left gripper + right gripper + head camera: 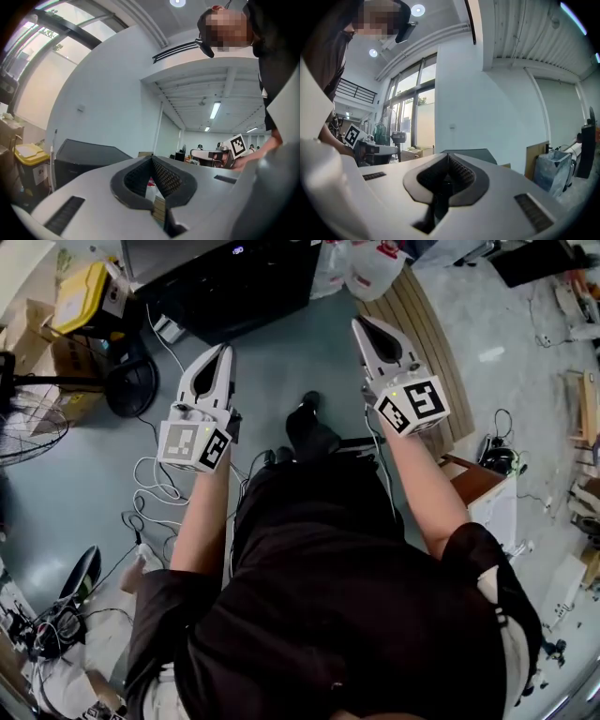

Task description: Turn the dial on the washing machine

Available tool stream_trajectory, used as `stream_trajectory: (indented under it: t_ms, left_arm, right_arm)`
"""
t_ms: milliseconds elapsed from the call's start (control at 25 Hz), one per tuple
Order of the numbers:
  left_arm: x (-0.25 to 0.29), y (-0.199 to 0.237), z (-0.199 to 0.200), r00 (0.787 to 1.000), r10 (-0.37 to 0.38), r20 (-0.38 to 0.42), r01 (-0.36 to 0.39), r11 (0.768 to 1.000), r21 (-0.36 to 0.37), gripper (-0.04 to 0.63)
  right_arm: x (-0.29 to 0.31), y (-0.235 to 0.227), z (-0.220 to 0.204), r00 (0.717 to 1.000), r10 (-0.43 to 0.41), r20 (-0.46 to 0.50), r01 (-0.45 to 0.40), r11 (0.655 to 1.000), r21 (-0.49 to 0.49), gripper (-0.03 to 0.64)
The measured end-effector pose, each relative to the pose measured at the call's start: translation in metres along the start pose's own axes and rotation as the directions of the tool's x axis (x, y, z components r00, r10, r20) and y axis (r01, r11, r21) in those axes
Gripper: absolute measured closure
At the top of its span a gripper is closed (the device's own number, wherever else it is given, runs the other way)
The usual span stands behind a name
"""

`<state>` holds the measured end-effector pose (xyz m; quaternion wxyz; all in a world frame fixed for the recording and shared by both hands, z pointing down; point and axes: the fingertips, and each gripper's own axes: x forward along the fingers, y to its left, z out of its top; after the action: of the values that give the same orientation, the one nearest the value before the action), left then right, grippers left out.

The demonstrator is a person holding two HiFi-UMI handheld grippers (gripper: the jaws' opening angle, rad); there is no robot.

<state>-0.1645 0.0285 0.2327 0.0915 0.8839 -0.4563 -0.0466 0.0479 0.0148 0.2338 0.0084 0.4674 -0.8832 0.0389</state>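
A dark box-shaped machine (230, 282) with a small blue display stands on the floor ahead; I cannot make out a dial on it. It shows as a dark slanted-top box (86, 157) in the left gripper view and as a grey top (471, 153) in the right gripper view. The left gripper (225, 350) (151, 158) is held level in the air, short of the machine, jaws shut on nothing. Further right, the right gripper (359, 322) (448, 155) is also level, shut and empty. Neither touches the machine.
A yellow bin (82, 294) and cardboard boxes stand at the far left, with a floor fan (28, 432) below them. White cables (155, 486) lie on the floor. Plastic bags (364, 268) and a slatted wooden board (427, 329) lie at the right.
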Motion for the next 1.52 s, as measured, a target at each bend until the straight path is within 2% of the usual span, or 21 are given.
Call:
stream_trajectory:
  t_ms: [280,560,800,1000,1080,1200,1320,1520]
  left_arm:
    - [-0.109,0.001,-0.008,0.992,0.122,0.010,-0.122,0.992,-0.042,0.581]
    - [-0.158,-0.011,-0.010,0.973,0.230,-0.001,-0.230,0.973,-0.032,0.581]
    - [-0.152,-0.068,0.001,0.967,0.253,0.005,-0.253,0.968,0.003,0.581]
    - [-0.119,-0.138,-0.012,0.966,0.259,0.011,-0.257,0.962,-0.094,0.581]
    - [-0.108,-0.167,-0.016,0.965,0.261,0.014,-0.258,0.959,-0.115,0.581]
    - [-0.099,-0.201,-0.025,0.963,0.269,-0.011,-0.269,0.961,-0.068,0.581]
    - [-0.103,-0.216,-0.033,0.946,0.321,-0.044,-0.322,0.947,-0.002,0.581]
    - [-0.134,-0.219,-0.034,0.894,0.447,-0.041,-0.444,0.894,0.055,0.581]
  right_arm:
    - [-0.033,0.063,-0.003,0.999,0.020,-0.050,-0.021,0.999,-0.025,0.595]
    - [-0.048,0.086,-0.011,0.992,0.105,-0.071,-0.107,0.994,-0.019,0.595]
    - [-0.091,0.070,0.002,0.985,0.166,-0.040,-0.168,0.985,-0.039,0.595]
    - [-0.142,0.012,-0.003,0.990,0.140,-0.031,-0.139,0.989,0.048,0.595]
    - [-0.160,-0.003,-0.005,0.989,0.143,-0.023,-0.142,0.988,0.053,0.595]
    - [-0.179,-0.013,-0.013,0.984,0.178,-0.028,-0.177,0.984,0.024,0.595]
    - [-0.189,-0.014,-0.027,0.978,0.202,-0.044,-0.201,0.979,0.025,0.595]
    - [-0.198,-0.004,-0.044,0.975,0.208,-0.074,-0.206,0.978,0.024,0.595]
